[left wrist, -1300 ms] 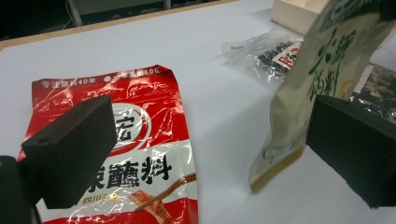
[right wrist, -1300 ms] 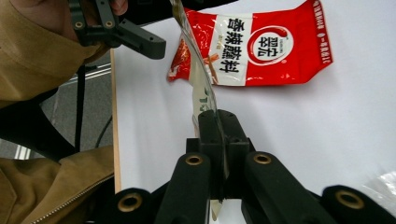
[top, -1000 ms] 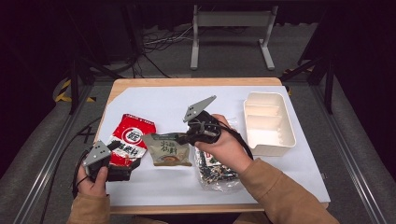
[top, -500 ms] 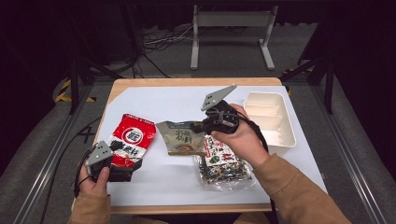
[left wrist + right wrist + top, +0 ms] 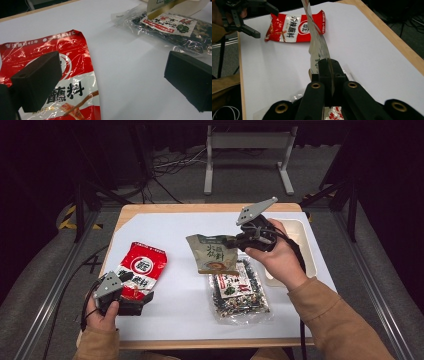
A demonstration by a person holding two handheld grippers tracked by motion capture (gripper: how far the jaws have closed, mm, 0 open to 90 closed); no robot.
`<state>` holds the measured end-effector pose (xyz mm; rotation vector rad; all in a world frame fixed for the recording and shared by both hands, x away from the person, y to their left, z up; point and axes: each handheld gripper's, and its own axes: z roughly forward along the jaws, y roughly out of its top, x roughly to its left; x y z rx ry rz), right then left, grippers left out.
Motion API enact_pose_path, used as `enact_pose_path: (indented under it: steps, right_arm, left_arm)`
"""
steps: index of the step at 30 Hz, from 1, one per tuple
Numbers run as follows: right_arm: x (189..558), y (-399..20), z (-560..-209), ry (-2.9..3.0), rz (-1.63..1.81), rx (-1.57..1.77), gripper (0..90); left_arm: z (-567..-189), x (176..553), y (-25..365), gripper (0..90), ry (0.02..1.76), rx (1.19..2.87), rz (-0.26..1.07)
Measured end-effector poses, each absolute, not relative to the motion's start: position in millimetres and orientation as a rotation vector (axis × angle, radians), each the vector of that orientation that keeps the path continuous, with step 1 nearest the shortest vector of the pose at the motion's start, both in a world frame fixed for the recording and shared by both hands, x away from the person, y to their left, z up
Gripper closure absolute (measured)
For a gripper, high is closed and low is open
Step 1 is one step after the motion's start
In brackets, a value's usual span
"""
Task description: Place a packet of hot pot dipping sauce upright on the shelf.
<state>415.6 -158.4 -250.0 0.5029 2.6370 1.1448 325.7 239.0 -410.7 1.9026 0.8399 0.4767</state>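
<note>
Leftmost, the left gripper (image 5: 134,304) rests low at the near-left part of the white table (image 5: 165,227), held in the person's left hand (image 5: 102,312). Its jaws stand spread wide with nothing between the pads; in the left gripper view they frame bare table and the lower edge of the red packet (image 5: 62,75), one jaw over that packet's print. The red packet (image 5: 140,272) lies flat, just beyond that gripper, its long side tilted toward the table's middle.

Centre: the green-beige packet (image 5: 214,254) hangs lifted off the table, tilted, its right edge caught by the right gripper (image 5: 240,241). In the right gripper view the jaws are pressed together on the packet's edge, and the packet (image 5: 318,47) rises away from them as a thin sheet seen nearly edge-on.

Below it, the clear bag of dark seaweed mix (image 5: 239,292) lies flat on the table, its top end under the hanging packet; whether they touch, cannot tell.

Right: the right hand (image 5: 277,257) carries the gripper, grey plate on top pointing up and away. Behind the hand, the white tray (image 5: 310,250) sits at the table's right edge.
</note>
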Motion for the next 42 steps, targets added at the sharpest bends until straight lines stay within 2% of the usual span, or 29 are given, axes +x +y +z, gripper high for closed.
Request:
enact_pose_path:
  steps: [42]
  right_arm:
    - [455.6, -281.8, -225.6, 2.378, 1.161, 0.642, 89.6]
  left_arm:
    - [-416.0, 328.8, 238.1, 1.8, 0.834, 1.927, 0.466]
